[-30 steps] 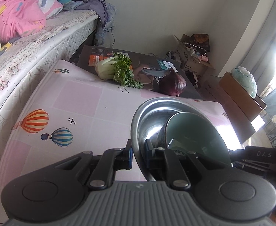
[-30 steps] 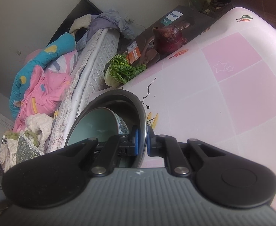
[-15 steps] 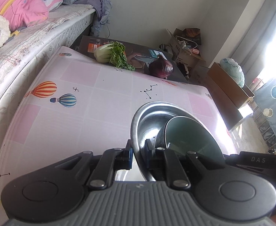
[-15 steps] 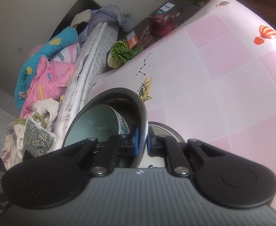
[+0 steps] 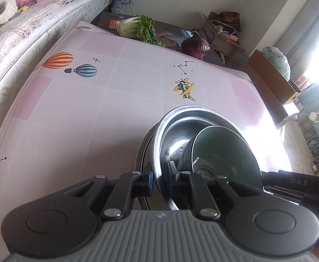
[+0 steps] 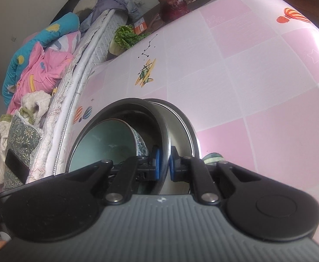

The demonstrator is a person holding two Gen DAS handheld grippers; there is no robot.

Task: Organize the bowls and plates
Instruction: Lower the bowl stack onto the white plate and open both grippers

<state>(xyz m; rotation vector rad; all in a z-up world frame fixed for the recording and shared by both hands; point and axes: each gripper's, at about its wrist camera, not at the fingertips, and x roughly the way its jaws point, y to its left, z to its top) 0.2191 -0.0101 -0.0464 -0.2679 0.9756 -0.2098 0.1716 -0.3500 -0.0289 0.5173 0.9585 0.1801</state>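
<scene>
Where balloons float — pink tablecloth (image 5: 120, 100), bedside.

Shiny polished metal bowl (image 5: 176, 139); glossy glazed ceramic bowl (image 5: 224, 152) inside; smooth, slightly sheeny plastic tablecloth (image 5: 94, 113); matt black plastic grippers.

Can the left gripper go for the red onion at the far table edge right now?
Probably not: the left gripper is shut on the steel bowl rim, shared with the right gripper. The red onion sits unobstructed across the table.
</scene>
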